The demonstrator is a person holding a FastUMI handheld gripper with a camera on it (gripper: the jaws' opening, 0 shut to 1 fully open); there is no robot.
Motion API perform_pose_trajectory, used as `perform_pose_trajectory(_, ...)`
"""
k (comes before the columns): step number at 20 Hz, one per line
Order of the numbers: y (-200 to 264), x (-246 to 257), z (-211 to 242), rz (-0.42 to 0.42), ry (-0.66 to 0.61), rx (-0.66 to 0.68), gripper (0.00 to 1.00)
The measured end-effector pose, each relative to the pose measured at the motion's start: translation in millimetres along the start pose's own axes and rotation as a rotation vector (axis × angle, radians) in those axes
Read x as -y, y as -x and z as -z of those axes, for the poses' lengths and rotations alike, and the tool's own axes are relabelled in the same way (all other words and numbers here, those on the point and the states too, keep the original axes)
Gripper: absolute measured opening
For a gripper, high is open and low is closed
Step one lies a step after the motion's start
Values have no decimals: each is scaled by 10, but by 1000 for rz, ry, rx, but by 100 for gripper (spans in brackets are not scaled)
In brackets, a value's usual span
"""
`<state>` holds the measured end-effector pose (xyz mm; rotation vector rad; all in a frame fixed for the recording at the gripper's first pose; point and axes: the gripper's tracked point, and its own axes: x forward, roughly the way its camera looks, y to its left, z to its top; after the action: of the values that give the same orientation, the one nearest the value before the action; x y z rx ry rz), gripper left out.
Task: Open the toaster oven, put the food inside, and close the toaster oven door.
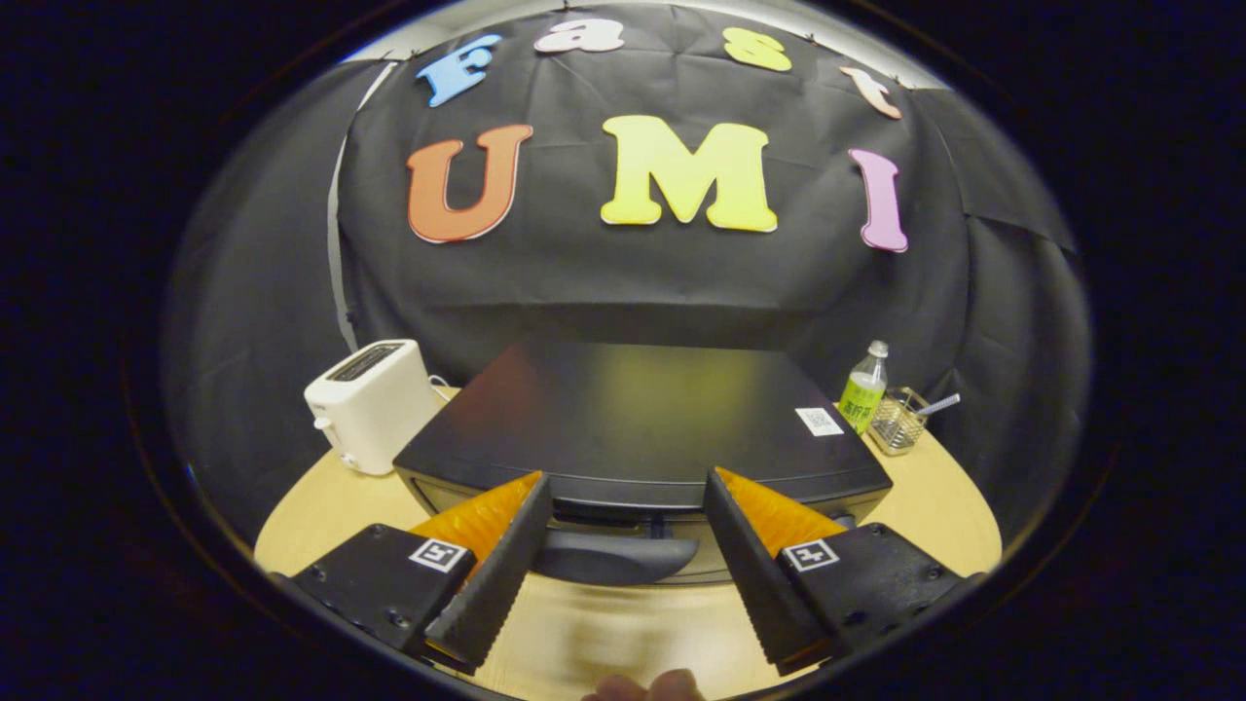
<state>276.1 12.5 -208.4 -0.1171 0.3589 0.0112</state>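
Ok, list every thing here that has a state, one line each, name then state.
toaster oven: door shut, handle between the fingers, not gripped.
gripper: open, fingers either side of the handle.
toaster: upright on the table, left of the oven, slots look empty.
bottle: upright, capped, right of the oven.
wire holder: upright beside the bottle, a utensil sticking out.

The toaster oven (642, 428) blocks the way ahead; its handle (613, 557) sits between the hand-held gripper (623, 497) fingers, which are spread wide.
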Motion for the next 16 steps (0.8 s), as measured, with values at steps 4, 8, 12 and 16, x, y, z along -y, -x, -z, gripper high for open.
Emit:
perform_pose_trajectory(4, 33, 0, 161, 15, 44, -11, 100)
perform_pose_trajectory(8, -3, -3, 212, 7, -57, -43, 100)
perform_pose_trajectory(12, 143, -34, 298, -4, -58, -73, 100)
perform_pose_trajectory(16, 408, -38, 583, 9, -45, -126, 100)
